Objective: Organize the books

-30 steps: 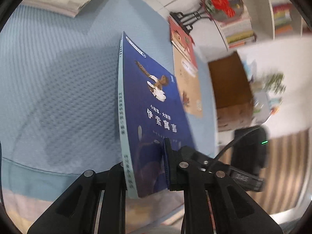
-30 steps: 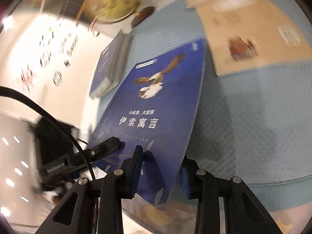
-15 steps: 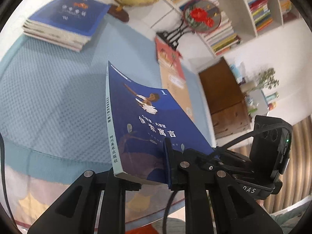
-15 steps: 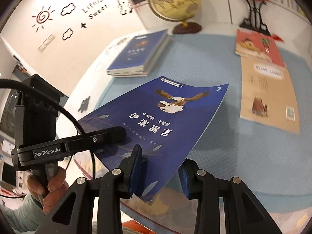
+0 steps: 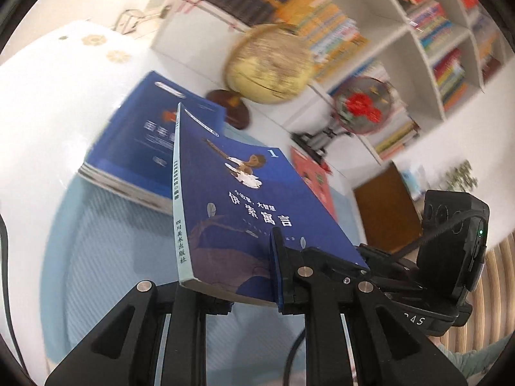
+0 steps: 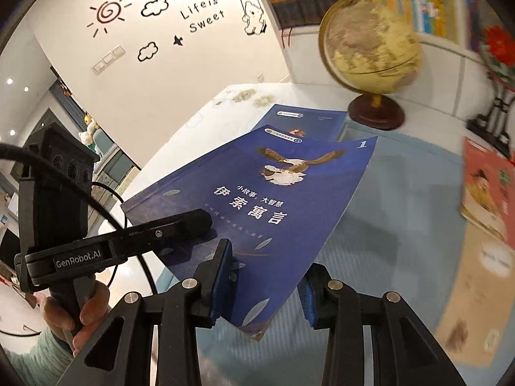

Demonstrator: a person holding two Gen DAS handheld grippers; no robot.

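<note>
I work over the table (image 5: 74, 257) with its blue cloth, where the stack (image 5: 135, 148) of blue books waits beside the globe (image 6: 370, 38). The book (image 6: 257, 193) I carry hangs in the air just short of that stack, cover up. My left gripper (image 5: 231, 276) is clamped narrow on its spine corner; my right gripper (image 6: 267, 286) straddles the near edge and its jaws are opening, one pad at the cover, the other clear. I judge the job now is to keep the book level on the left grip alone, line its spine up with the stack's, lower it flat, and let go only once it rests square.
</note>
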